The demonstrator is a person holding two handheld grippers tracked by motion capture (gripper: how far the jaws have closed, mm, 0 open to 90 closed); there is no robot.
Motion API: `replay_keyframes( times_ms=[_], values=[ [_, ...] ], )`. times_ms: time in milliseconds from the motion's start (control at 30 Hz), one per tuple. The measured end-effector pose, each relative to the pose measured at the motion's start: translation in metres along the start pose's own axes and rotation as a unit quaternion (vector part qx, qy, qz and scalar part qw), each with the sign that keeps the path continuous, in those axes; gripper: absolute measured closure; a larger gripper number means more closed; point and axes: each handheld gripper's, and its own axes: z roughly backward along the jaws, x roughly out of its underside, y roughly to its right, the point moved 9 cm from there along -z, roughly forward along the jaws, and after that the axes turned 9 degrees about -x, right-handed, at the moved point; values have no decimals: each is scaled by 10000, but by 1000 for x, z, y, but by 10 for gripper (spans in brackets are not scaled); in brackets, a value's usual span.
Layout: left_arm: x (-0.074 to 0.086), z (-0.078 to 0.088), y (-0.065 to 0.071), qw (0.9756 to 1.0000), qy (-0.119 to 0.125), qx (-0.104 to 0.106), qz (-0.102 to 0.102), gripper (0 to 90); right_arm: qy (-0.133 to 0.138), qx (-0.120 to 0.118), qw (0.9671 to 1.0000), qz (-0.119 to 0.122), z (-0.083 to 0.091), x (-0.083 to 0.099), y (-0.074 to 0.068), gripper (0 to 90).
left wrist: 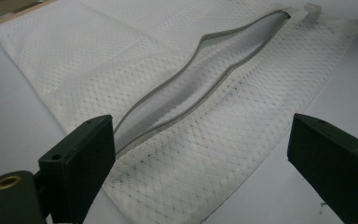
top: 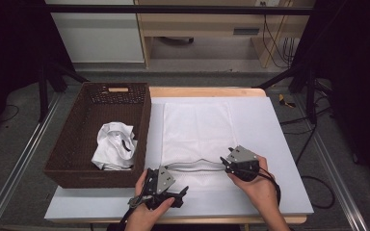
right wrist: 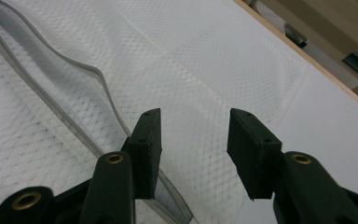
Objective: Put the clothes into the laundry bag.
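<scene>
A white mesh laundry bag [top: 197,127] lies flat on the white table cover, with its grey-edged zipper mouth [top: 195,166] gaping near the front. My left gripper [top: 182,191] sits at the bag's near left corner, jaws wide apart. In the left gripper view the bag [left wrist: 223,140] and its zipper mouth [left wrist: 200,70] stretch away beyond the left gripper [left wrist: 203,130]. My right gripper [top: 224,163] hovers at the right end of the zipper, open. In the right gripper view the right gripper [right wrist: 195,116] has only mesh [right wrist: 205,65] below the gap and the zipper edge [right wrist: 98,79] beside one jaw.
A dark brown wicker basket [top: 145,130] stands at the left of the table and holds a crumpled white garment [top: 115,147]. The table cover [top: 274,144] has bare room to the right of the bag. Cables and a wooden desk lie beyond the far edge.
</scene>
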Motion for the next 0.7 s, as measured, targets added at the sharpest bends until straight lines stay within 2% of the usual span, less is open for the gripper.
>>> replay_keyframes(
  times_ms=[133,300,367,700],
  values=[
    [0,0,-2,10000,-11,-10,38,83,0,-400,9991,114,-9,-2,-14,607],
    [0,-2,-4,10000,-18,-82,28,136,-42,-548,9979,340,-13,-4,-25,659],
    [1,-2,-7,9998,-59,-182,-5,156,-74,-578,9975,403,-16,-5,-27,672],
    [2,-4,-7,9998,-94,-148,27,172,-368,-759,9943,652,-36,-1,-35,657]
  ],
)
